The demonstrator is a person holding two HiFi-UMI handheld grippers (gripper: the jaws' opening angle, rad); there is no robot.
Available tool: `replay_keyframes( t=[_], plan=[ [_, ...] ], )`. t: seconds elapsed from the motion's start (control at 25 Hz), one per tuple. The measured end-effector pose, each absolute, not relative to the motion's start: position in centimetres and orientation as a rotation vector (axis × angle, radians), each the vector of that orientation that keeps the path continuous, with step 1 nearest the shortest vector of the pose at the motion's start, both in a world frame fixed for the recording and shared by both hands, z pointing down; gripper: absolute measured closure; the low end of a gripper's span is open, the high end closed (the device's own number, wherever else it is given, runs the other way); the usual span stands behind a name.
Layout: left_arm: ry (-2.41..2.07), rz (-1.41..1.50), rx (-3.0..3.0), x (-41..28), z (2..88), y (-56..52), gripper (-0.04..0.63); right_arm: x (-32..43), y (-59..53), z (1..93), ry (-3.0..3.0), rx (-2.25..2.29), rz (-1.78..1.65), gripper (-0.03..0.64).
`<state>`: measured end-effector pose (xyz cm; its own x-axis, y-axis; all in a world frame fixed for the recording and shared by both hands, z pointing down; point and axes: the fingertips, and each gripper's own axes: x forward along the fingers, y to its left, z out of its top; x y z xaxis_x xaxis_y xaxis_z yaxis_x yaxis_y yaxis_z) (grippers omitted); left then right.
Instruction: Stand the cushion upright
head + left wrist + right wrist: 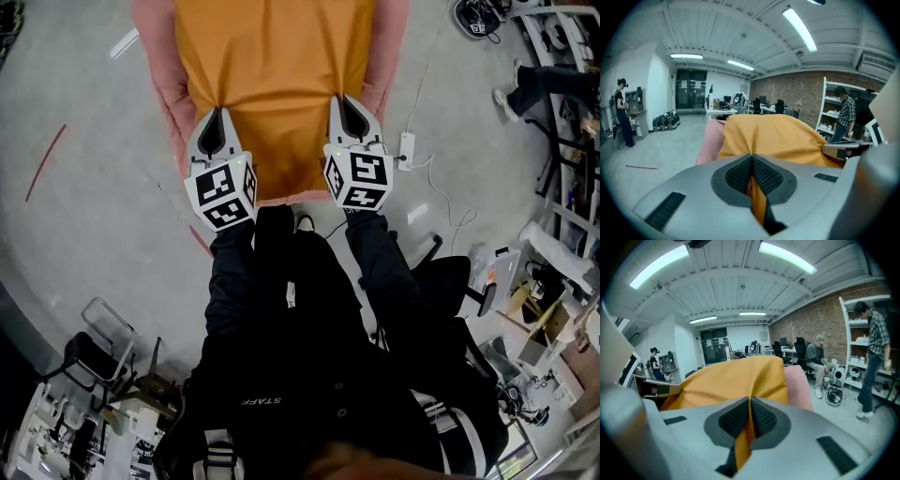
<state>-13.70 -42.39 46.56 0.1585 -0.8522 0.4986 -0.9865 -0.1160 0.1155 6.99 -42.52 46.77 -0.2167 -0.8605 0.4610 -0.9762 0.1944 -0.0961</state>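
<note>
A large cushion [272, 84] with an orange face and pink sides lies ahead of me, its near edge lifted off the grey floor. My left gripper [217, 120] is shut on the orange fabric near the cushion's near left corner. My right gripper [350, 108] is shut on the fabric near the near right corner. In the left gripper view the orange cloth [759, 204] is pinched between the black ribbed pads [740, 176]. The right gripper view shows a fold of the cloth [743, 441] clamped the same way, with the cushion [736, 376] rising in front.
Grey concrete floor lies all round the cushion. A white power strip [406, 148] with a cable sits on the floor to the right. Cluttered desks, chairs and shelves stand behind me and at the right. People stand or sit by the far walls [871, 357].
</note>
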Motion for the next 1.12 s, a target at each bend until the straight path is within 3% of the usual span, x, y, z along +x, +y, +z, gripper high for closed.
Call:
replay_keyframes(
  t=[0.4, 0.72, 1.04, 1.12],
  plan=[
    [-1.749, 0.473, 2.072, -14.5, 52.7, -52.4, 0.592, 5.8, -52.4, 52.7, -2.183, 1.71, 0.504, 0.595],
    [-1.573, 0.618, 1.975, -14.8, 63.0, -50.8, 0.591, 6.2, -51.3, 62.6, -2.055, 1.546, 0.64, 0.595],
    [-1.537, 0.719, 1.957, -14.7, 66.6, -51.6, 0.591, 6.0, -51.6, 65.4, -2.042, 1.503, 0.655, 0.593],
    [-1.534, 0.743, 1.966, -14.8, 66.5, -51.3, 0.575, 6.3, -51.2, 65.2, -2.035, 1.511, 0.667, 0.565]
  ],
)
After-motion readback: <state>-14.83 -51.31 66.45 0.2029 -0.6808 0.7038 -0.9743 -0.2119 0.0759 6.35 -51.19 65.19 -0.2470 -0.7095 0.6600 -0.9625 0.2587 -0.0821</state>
